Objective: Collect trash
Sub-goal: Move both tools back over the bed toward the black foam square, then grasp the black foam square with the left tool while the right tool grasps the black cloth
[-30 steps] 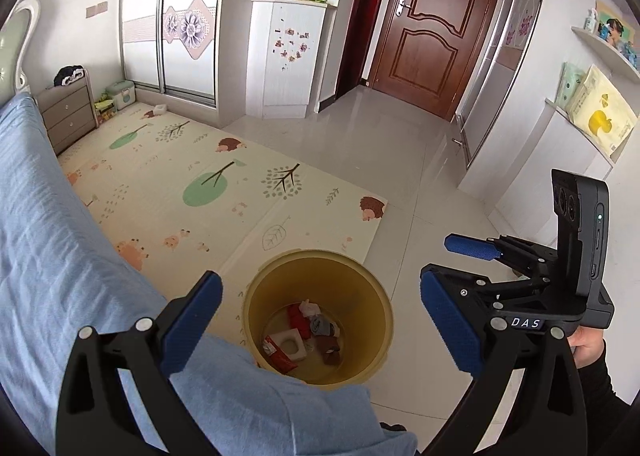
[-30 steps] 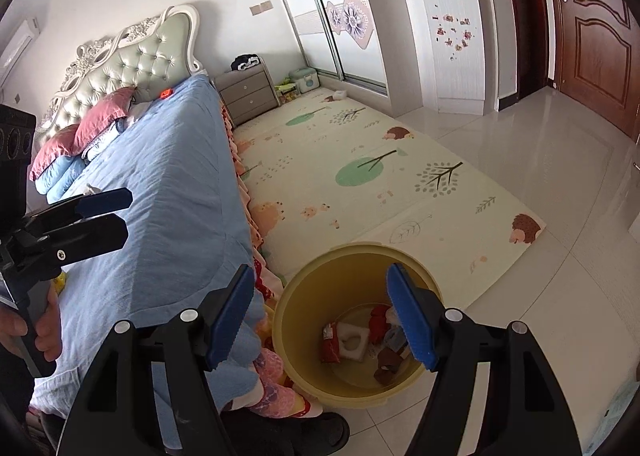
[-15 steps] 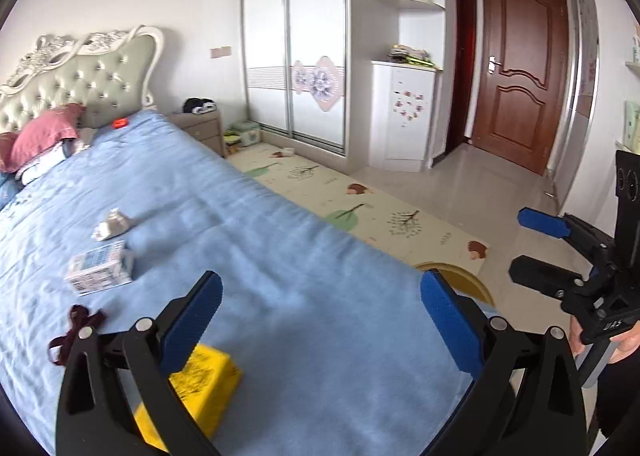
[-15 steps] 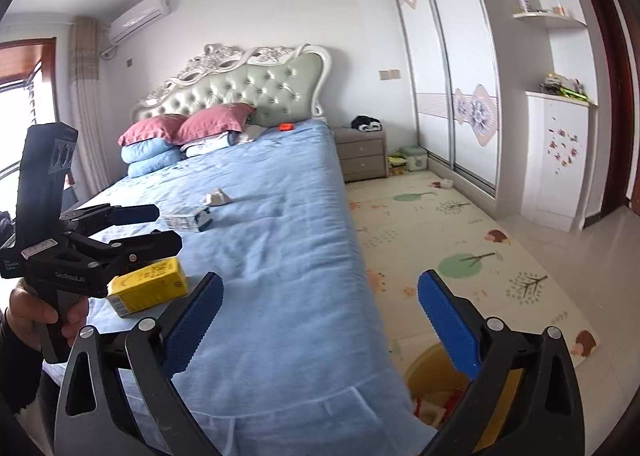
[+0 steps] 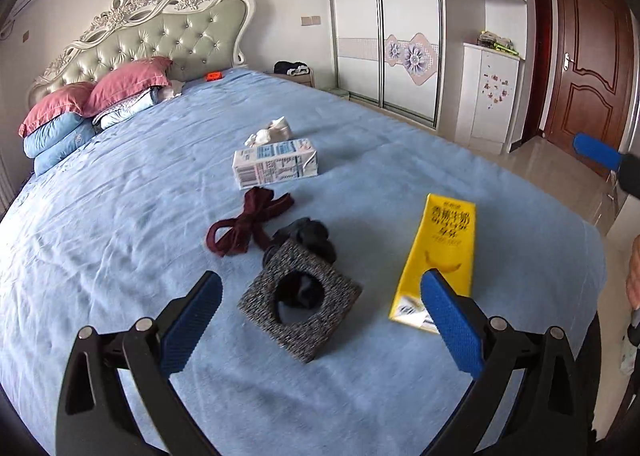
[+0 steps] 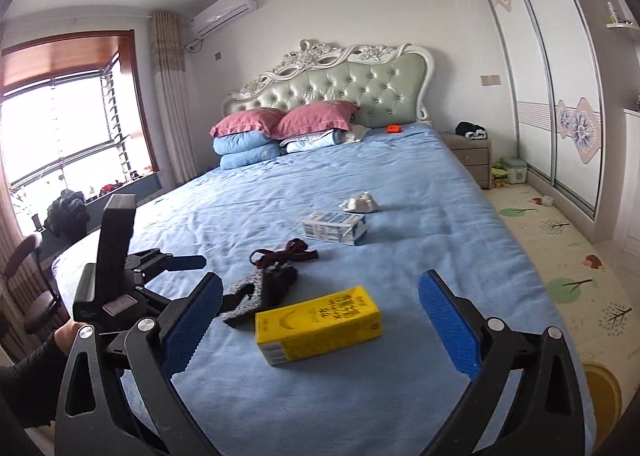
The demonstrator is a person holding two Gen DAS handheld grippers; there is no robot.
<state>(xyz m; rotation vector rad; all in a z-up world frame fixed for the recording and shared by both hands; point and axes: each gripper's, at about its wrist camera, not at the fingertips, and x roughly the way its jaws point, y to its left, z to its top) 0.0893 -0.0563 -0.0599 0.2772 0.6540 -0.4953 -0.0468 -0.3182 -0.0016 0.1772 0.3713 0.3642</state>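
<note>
Both sets of jaws spread wide and empty over the blue bed, left gripper above a grey speckled block, right gripper facing the yellow carton. Scattered beyond: dark sock, maroon ribbon, white-blue carton, crumpled tissue. Yellow bin on floor at bed's right edge.

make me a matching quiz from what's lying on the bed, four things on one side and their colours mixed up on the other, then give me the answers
Things:
1. long carton
2. small carton
3. knotted ribbon
4. square holder with a round hole

Colours:
A. dark red
B. speckled grey
C. yellow
D. white and blue

Pairs: 1-C, 2-D, 3-A, 4-B
</note>
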